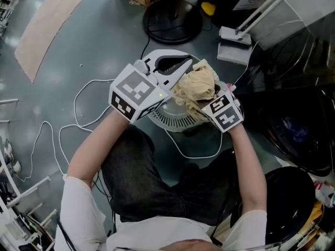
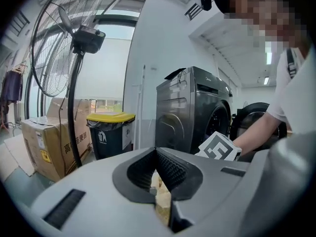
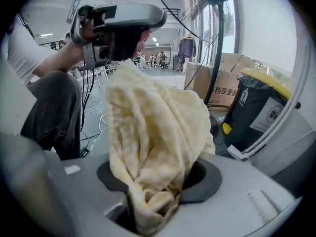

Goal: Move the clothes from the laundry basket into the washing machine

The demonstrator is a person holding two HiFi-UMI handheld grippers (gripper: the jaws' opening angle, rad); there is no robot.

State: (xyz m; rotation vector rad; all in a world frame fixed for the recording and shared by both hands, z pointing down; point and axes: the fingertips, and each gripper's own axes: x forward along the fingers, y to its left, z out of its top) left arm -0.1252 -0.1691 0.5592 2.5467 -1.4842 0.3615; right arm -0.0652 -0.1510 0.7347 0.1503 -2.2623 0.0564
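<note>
Head view: laundry basket, white w/ slatted rim, sits mid-frame on the grey floor. A white cable loops to its left and a black fan base is at top centre. L gripper comes in from the left and R gripper from the lower right. The crumpled beige cloth bunches btw them, overlapping the basket's upper rim in the frame. L gripper view: my fingers are drawn together at the tips. A strip of the cloth shows in the slit lower down, but I can't tell whether any of it is pinched. Beyond, the grey washing machine stands centre-right, and a dark round door shows just right of it. A bin w/ yellow lid and a cardboard box are at left, w/ a tall fan upper left. R gripper view: fingers clamped on the cloth, which spills up out of them and fills the centre of the frame. L gripper sits upper left, the bin at right.
</note>
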